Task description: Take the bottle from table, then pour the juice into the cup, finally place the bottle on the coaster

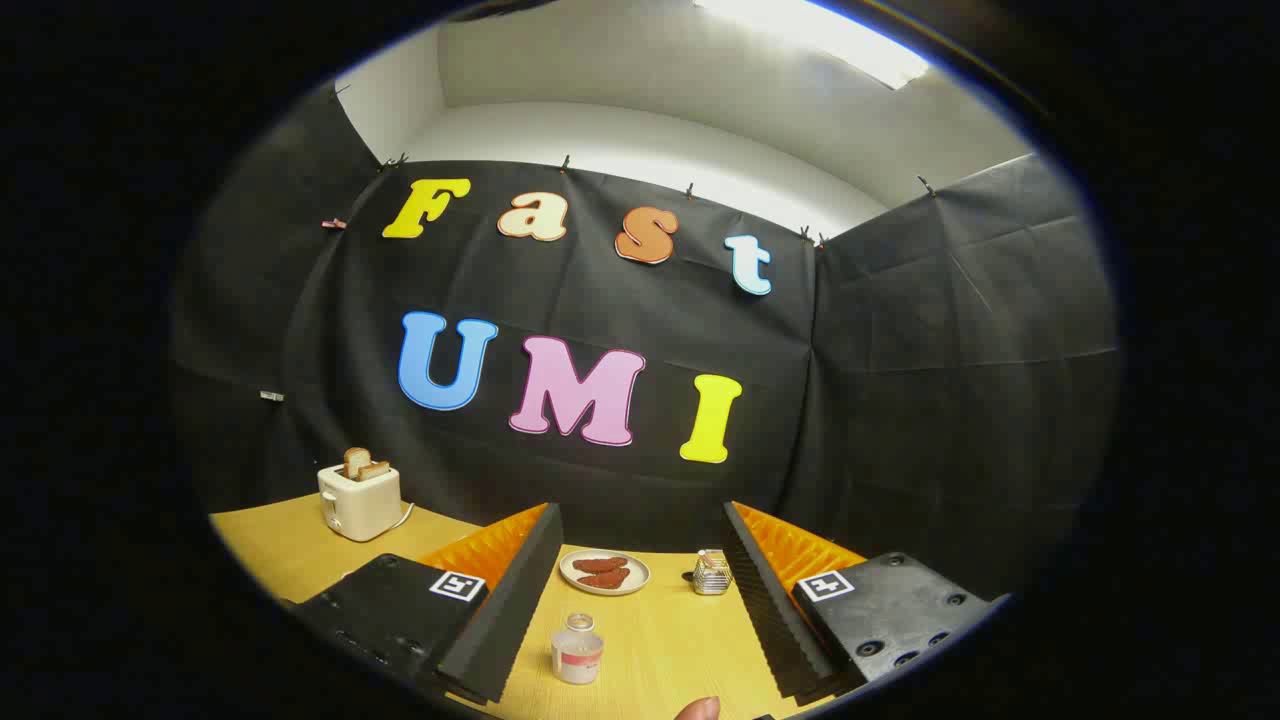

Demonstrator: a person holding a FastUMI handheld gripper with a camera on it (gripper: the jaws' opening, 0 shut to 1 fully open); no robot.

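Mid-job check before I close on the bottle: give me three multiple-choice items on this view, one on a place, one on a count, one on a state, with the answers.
1. Where does the small clear plastic bottle with the pale cap stand?
A. on the wooden table, between the gripper's fingers
B. on the round white plate
C. beside the cream toaster

2. How many bread slices stick out of the toaster?
A. none
B. two
C. four

3. What are the gripper's fingers at?
A. shut on the bottle
B. shut on nothing
C. open, touching nothing

Answers:
1 A: the bottle stands upright on bare table between the two fingers, nearer than the plate.
2 B: two browned slices rise from the slots.
3 C: a wide gap lies between the fingers, and the bottle is clear of both.
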